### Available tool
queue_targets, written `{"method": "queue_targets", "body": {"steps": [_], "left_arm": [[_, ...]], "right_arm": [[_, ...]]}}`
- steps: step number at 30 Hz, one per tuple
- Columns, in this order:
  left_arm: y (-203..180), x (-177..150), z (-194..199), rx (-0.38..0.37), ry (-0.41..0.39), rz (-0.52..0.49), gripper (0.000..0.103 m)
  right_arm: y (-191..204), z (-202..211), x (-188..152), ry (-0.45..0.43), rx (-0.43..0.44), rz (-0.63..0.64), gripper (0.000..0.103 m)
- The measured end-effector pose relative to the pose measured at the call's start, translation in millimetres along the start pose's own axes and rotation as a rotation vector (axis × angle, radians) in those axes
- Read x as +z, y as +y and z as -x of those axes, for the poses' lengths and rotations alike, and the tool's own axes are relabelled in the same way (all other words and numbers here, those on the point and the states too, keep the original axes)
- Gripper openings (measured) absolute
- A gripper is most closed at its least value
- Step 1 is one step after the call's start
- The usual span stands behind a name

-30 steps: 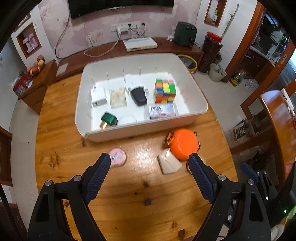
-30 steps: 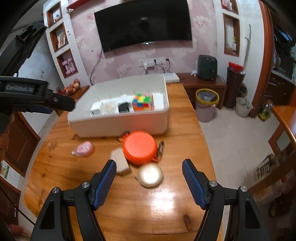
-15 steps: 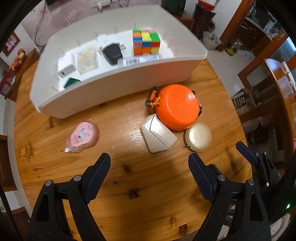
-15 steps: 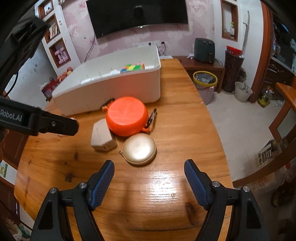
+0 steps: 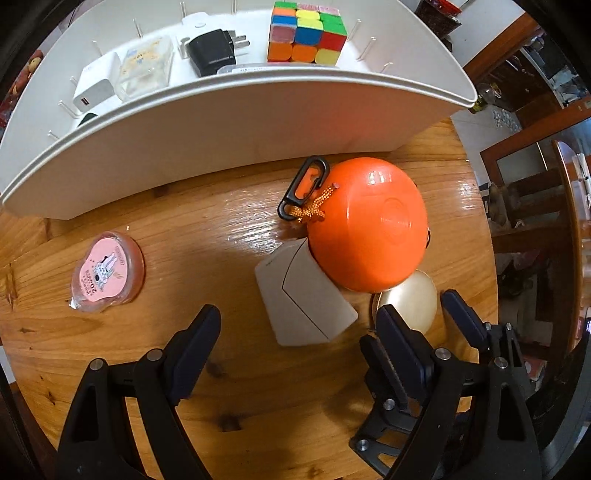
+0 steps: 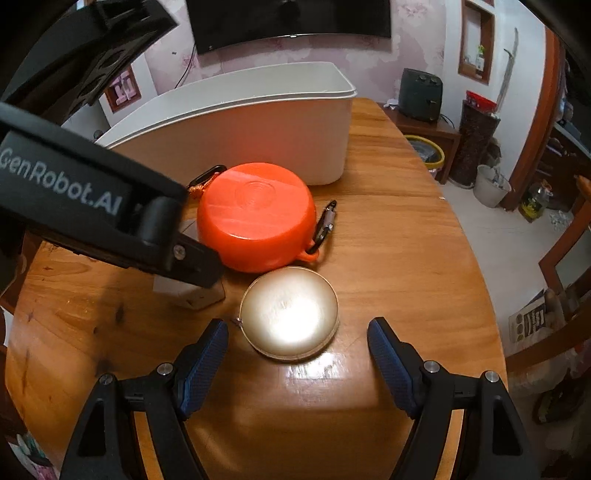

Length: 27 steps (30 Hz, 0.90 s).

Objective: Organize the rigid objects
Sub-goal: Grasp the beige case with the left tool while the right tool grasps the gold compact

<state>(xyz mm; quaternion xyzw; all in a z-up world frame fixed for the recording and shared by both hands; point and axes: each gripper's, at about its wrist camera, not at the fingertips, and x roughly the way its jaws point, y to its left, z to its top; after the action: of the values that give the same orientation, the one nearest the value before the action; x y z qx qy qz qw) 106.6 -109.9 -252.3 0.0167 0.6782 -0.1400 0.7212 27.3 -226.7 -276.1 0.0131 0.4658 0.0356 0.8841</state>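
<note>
Item 1. Left tongs (image 5: pixel 299 332): released, jaws wide, nothing between the pads. Pointed steeply down at the wooden surface (image 5: pixel 229 387). The white wedge-shaped box (image 5: pixel 303 295) lay at 12 o'clock from them, just ahead of the gap, its long axis running roughly from 11 to 5 o'clock, so the jaws stood across its shorter width.

Item 2. Right tongs (image 6: pixel 297 354): released; jaws had just been opening, nothing clamped. The round gold case (image 6: pixel 290 312) lay at 12 o'clock, centred just beyond the fingertips. Round, so no long axis to match.

Item 3. Orange round case (image 5: pixel 367 225): on the surface, touching the white box and overlapping the gold case in the left view; black carabiner (image 5: pixel 304 184) at its 10 o'clock.

Item 4. Pink heart-shaped tin (image 5: pixel 107 271): on the surface, well apart, at 10 o'clock from the left tongs.

Item 5. White bin (image 5: pixel 221 122): at 12 o'clock beyond all loose items, holding a colour cube (image 5: pixel 306 33), a black charger (image 5: pixel 214 51) and other small goods.

Judgement: each hand was nearer its own target; the right hand's gold case appeared the readier pick.
</note>
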Motion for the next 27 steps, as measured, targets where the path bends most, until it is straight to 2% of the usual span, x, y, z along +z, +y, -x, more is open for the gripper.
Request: {"method": "queue_targets", "body": {"steps": [4,8,14,18,24,26,27], "left_arm": [[0,2,-5,-0.005,0.015,0.005,0.088],[-2,4,-11,-0.004,0.026,-0.005,0.088],[-6,11,-20,0.010,0.039,-0.009,0.088],[-7,12,-23,0.024,0.026,-0.002,0.087],[-8,8,-20,0.061,-0.014,-0.037,0.072],[-7,5,-17,0.055,-0.029,-0.053,0.055],[-6,3,-16,0.055,-0.033,-0.065,0.055]], "right_arm": [[7,-1,-1,-0.011,-0.023,0.043,0.078],[8,3,-3,-0.029,-0.041,0.055,0.057],[-2,10,-7,-0.030,-0.045,-0.009,0.057],[-2,11,-9,-0.030,-0.048,-0.009,0.057],[-8,9,-3,-0.027,-0.041,-0.016,0.057],[-8,8,-1,-0.025,-0.039,-0.018,0.057],[-8,9,-1,-0.025,-0.038,-0.019,0.057]]}}
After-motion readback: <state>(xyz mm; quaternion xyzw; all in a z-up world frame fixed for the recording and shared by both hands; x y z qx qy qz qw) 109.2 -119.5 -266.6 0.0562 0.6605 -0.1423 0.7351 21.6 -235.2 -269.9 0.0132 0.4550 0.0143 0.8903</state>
